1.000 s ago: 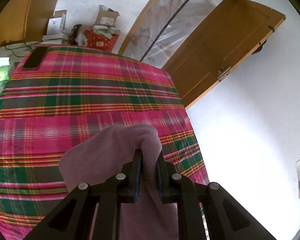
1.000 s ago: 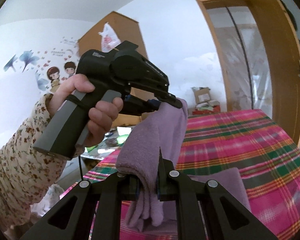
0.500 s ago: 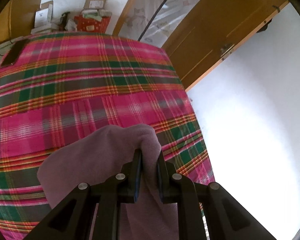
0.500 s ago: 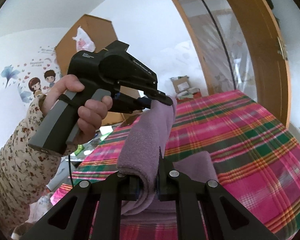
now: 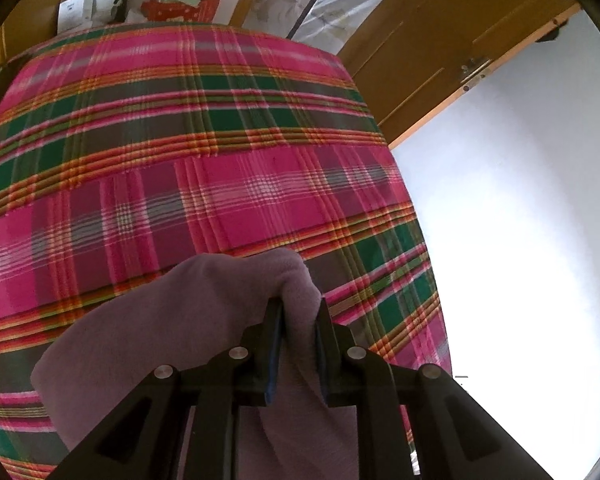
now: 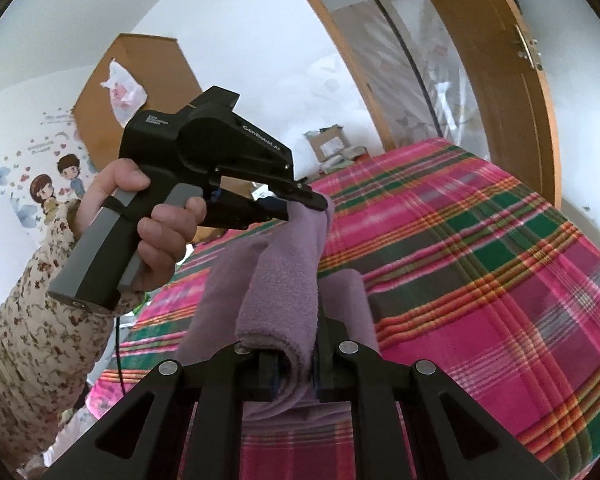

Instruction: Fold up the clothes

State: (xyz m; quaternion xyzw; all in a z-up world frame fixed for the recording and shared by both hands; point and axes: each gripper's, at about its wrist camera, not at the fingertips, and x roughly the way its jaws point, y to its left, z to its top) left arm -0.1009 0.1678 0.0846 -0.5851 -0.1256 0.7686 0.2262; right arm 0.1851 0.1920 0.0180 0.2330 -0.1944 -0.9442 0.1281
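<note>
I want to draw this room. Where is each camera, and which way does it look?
Left wrist: on the left gripper, looking down at the towel, plaid bed and door; no body shows.
Right wrist: on the right gripper, looking left across the bed at a hand, floral sleeve and the left gripper.
Shared: towel, bed, door.

our left gripper (image 6: 306,204) lower towards the plaid bedspread (image 6: 480,264), mauve fleece garment (image 6: 284,292) trailing further across it, our viewpoints tipped down

Bright daylight, overexposed wall, fisheye edges
</note>
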